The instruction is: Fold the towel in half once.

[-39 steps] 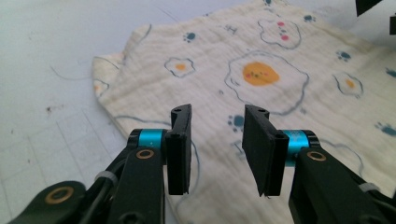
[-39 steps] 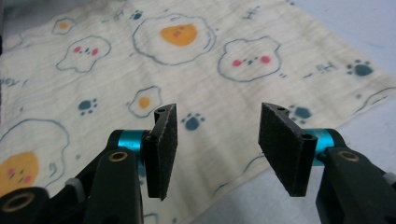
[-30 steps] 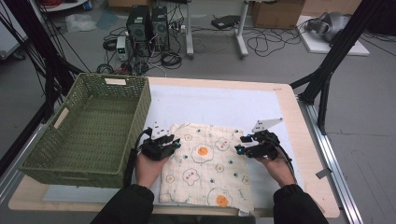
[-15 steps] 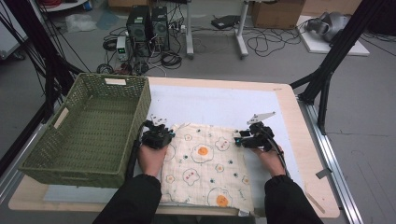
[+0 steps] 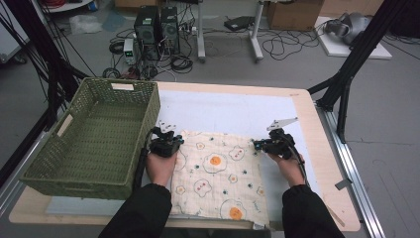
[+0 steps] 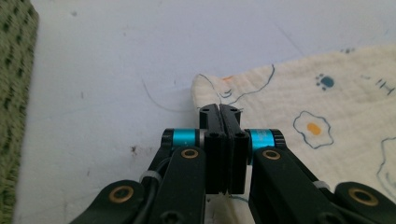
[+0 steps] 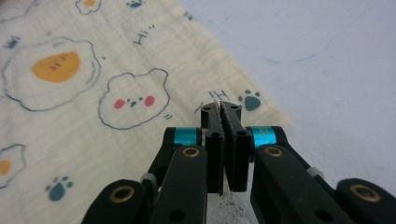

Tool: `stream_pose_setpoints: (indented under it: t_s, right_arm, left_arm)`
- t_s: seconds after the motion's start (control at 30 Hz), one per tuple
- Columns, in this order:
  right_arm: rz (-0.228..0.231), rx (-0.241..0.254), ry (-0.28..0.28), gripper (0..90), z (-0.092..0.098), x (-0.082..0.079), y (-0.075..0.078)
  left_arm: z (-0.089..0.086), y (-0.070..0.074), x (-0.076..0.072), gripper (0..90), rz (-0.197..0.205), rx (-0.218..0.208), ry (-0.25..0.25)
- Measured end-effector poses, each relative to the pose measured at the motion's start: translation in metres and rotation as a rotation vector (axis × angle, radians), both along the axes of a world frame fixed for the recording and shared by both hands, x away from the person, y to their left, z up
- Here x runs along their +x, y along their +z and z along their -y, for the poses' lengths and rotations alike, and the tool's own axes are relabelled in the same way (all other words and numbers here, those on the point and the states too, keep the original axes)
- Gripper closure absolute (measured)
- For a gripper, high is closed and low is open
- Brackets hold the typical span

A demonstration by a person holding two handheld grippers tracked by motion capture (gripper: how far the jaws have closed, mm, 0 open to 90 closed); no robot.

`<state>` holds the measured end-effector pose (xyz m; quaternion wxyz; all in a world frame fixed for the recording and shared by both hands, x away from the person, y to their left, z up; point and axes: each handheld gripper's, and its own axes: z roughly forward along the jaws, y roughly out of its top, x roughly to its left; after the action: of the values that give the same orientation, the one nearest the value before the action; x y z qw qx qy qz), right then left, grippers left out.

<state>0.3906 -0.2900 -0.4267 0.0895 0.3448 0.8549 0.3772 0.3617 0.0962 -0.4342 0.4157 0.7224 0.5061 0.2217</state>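
- While the cloth (image 5: 218,173) lies flat on the table (image 5: 317,148) beside the basket (image 5: 94,139), the left gripper (image 5: 171,141) has just closed, pinching its far left corner.
- Right gripper (image 5: 258,145) has likewise closed, pinching the far right corner.

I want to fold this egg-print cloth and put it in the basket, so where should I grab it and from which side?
Take the cloth by its two far corners, coming from the near side as both grippers do. It lies flat on the table, so only edges and corners offer a pinch. The left gripper has just closed at the far left corner, the right gripper near the far right one.
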Motion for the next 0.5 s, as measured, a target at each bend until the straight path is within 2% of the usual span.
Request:
stream_pose_setpoints:
  t_s: [0.17, 0.27, 0.37, 0.5]
  right_arm:
    - [0.024, 0.046, 0.006, 88.4, 0.008, -0.010, 0.016]
    - [0.031, 0.052, 0.025, 88.4, 0.011, -0.019, 0.022]
    - [0.040, 0.083, 0.043, 88.4, 0.014, -0.029, 0.031]
    - [0.057, 0.101, 0.085, 88.4, 0.014, -0.047, 0.038]
  left_arm:
    - [-0.001, 0.013, -0.012, 88.3, 0.051, -0.008, -0.025]
    - [-0.002, 0.021, -0.021, 88.3, 0.081, -0.005, -0.046]
    - [-0.005, 0.025, -0.031, 88.3, 0.103, -0.009, -0.063]
    - [-0.005, 0.027, -0.048, 88.3, 0.114, -0.024, -0.094]
